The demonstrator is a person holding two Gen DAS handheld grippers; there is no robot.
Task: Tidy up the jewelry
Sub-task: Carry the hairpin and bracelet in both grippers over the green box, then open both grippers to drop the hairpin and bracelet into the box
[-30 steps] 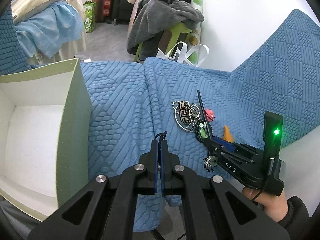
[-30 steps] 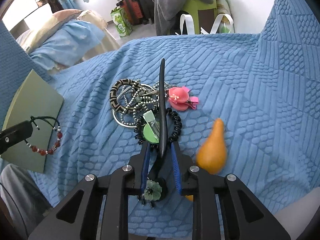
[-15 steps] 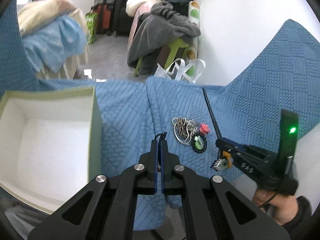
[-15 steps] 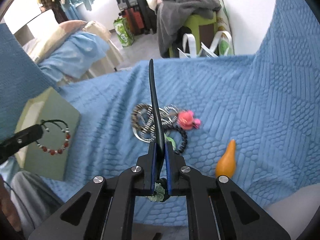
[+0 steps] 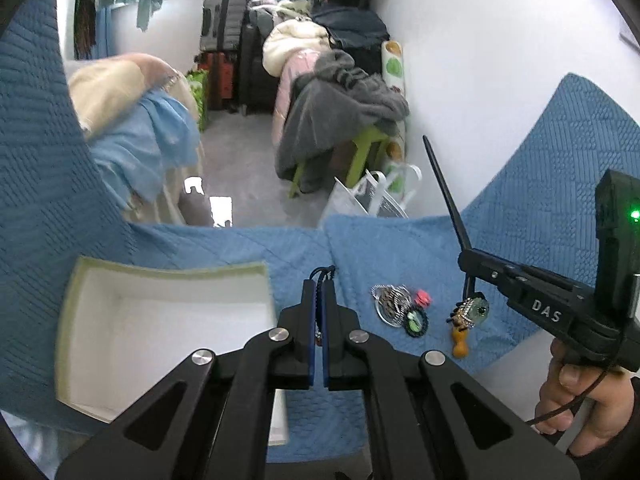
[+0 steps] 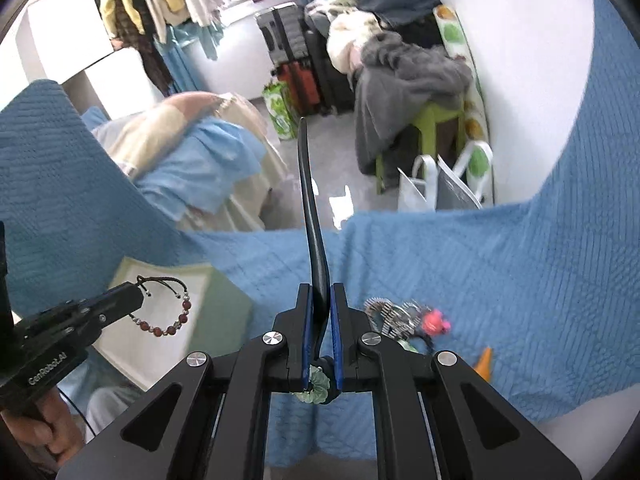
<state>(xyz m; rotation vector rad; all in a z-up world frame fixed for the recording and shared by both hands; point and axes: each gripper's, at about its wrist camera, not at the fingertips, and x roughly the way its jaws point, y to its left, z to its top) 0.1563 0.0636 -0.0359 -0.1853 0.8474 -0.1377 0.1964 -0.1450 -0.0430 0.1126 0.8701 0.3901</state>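
Both pairs of jaws are clamping jewelry: the left gripper (image 5: 318,312) is pinching the dark cord of a red-beaded bracelet (image 6: 166,312), and the right gripper (image 6: 320,332) is squeezing the black shaft of a long hair stick (image 6: 310,216) whose green flower end (image 6: 318,384) is sitting low between the fingers. From the right wrist view, the bracelet is dangling in a loop off the left gripper's tip, hanging over the open white box with pale green walls (image 5: 76,300) that is resting on the blue quilted bed cover (image 5: 520,248). The hair stick is pointing up and away from the bed, held clear of the cover. Beneath and beside it, a small heap of silver bangles and chains (image 5: 390,304) is lying on the cover, touching a pink flower clip (image 5: 423,298) and a black beaded ring with a green centre (image 5: 416,322). An orange gourd-shaped charm (image 5: 460,344) is lying just beside that heap, nearer the bed's edge.
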